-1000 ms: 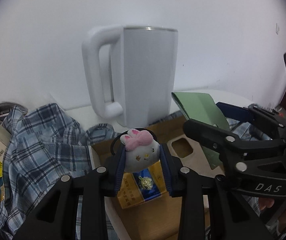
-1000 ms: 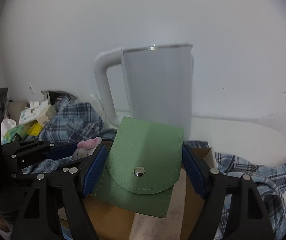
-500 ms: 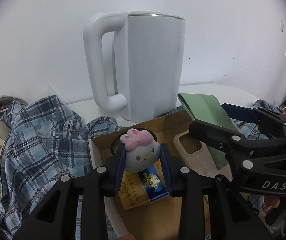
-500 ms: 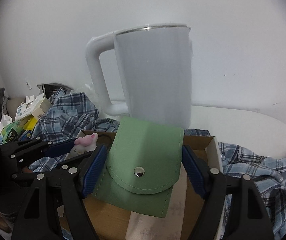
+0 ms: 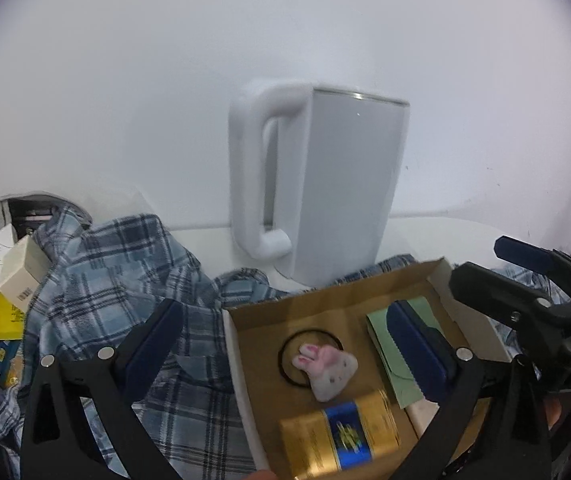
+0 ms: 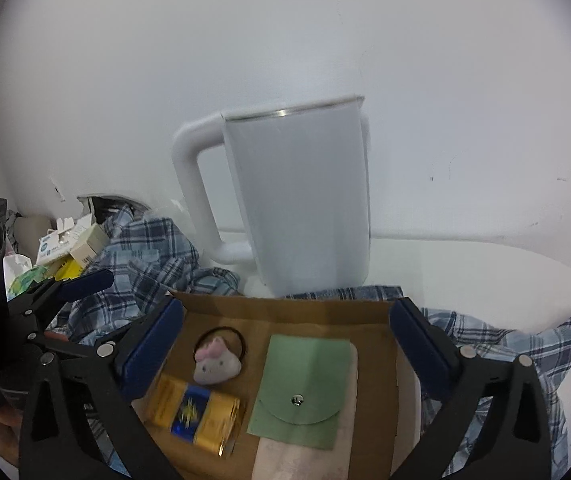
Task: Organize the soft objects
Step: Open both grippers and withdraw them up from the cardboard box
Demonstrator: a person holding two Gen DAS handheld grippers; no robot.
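White wall rises behind a white tabletop (image 6: 465,264), where a tall white kettle (image 6: 301,196) stands as the landmark. Far left of the kettle sits a heap of small cartons (image 6: 73,244), then a rumpled blue plaid shirt (image 5: 125,280) spreading up to the kettle's base. Directly in front of the kettle lies an open cardboard box (image 6: 285,308). Inside it, left to right: a gold and blue packet (image 6: 193,408), a small plush cat head with a pink bow (image 6: 215,364) resting on a black hair tie, and a green snap pouch (image 6: 305,384) lying flat on a pale phone case (image 6: 305,456). The left gripper (image 5: 293,352) has just been opening, jaws now wide, nothing pressed between them; the plush lies loose below. The right gripper (image 6: 285,344) has likewise just been opening and stands wide above the pouch, not touching it.
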